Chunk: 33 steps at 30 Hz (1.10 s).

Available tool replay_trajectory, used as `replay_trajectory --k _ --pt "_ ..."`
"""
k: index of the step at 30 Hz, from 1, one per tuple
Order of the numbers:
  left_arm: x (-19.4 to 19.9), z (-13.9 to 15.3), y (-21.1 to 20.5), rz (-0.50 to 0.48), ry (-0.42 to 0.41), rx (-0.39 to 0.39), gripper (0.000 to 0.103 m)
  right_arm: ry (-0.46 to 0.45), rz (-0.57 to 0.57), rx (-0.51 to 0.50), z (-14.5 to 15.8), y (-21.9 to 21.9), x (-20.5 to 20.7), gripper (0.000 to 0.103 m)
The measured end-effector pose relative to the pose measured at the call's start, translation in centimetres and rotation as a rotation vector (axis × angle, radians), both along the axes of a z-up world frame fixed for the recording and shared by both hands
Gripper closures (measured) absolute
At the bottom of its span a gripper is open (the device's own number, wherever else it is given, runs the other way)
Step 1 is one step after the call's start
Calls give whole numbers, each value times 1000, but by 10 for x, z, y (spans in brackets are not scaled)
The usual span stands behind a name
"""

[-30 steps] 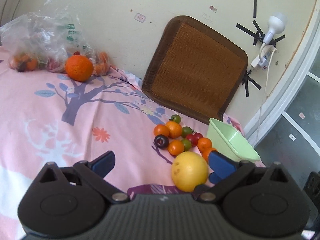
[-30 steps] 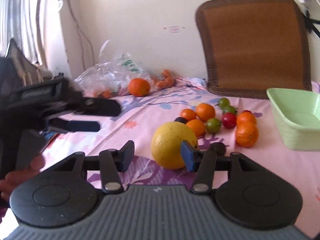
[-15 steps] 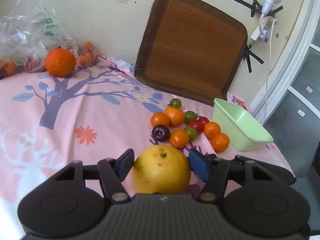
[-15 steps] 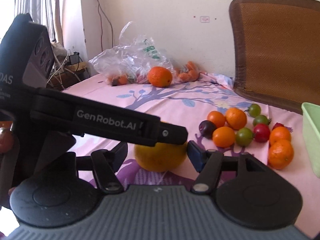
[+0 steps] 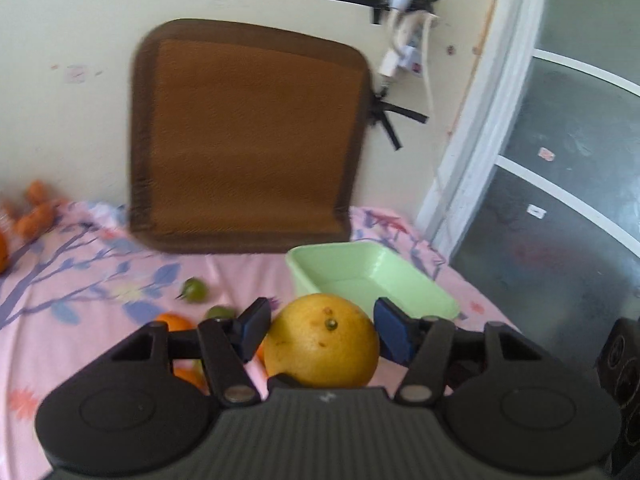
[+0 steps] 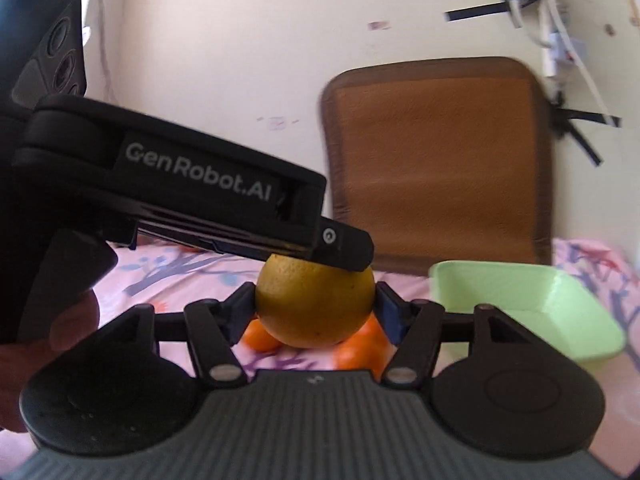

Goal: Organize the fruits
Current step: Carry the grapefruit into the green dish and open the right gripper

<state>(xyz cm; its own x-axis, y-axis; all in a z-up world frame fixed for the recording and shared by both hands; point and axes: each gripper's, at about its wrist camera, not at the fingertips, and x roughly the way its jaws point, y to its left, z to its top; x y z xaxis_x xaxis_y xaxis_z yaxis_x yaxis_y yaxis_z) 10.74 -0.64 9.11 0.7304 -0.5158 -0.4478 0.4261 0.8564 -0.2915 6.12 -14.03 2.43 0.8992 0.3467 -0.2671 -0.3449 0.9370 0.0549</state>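
A large yellow grapefruit (image 5: 320, 344) hangs in the air between the blue pads of my left gripper (image 5: 322, 320). The jaws are closing and the pads press on both its sides. In the right wrist view the same grapefruit (image 6: 316, 312) also sits between the pads of my right gripper (image 6: 315, 304). Those jaws are closing too and touch it left and right. The left gripper's finger (image 6: 344, 246) lies across the fruit's top. A light green bin (image 5: 352, 268) stands empty just behind the fruit, at the right (image 6: 520, 300) from the other side. Small oranges (image 6: 262, 338) lie below.
A brown seat cushion (image 5: 248, 140) leans on the wall behind the bin. Green tomatoes (image 5: 195, 290) and an orange (image 5: 174, 322) lie on the pink tree-print cloth (image 5: 80, 300) to the left. A glass door (image 5: 560, 200) is at the right. A hand (image 6: 60, 328) holds the left gripper.
The left gripper went from wide open beside the grapefruit to closed around it. Both grippers swung right with the fruit, which rose off the cloth; the green bin is now closer.
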Motion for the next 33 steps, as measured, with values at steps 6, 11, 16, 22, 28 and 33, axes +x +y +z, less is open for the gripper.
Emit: replay_trajectory --k 6,11,16,22,28,33 --pt "69 -19 -96 -148 82 -57 46 68 -188 -27 -18 -66 36 37" --pt "93 -45 -127 -140 156 -59 46 131 -246 -20 -36 -76 53 37" --pt "96 -54 -135 -127 174 -46 46 94 -272 -9 -40 -79 54 34" --pt "61 -29 -102 -111 84 -95 44 15 -290 50 -38 -88 33 34" --pt "-5 -15 7 15 -26 -107 41 -107 -289 114 -35 -82 -13 43" --pt "-34 -34 88 280 -9 62 42 -84 -223 166 -31 -58 -27 42"
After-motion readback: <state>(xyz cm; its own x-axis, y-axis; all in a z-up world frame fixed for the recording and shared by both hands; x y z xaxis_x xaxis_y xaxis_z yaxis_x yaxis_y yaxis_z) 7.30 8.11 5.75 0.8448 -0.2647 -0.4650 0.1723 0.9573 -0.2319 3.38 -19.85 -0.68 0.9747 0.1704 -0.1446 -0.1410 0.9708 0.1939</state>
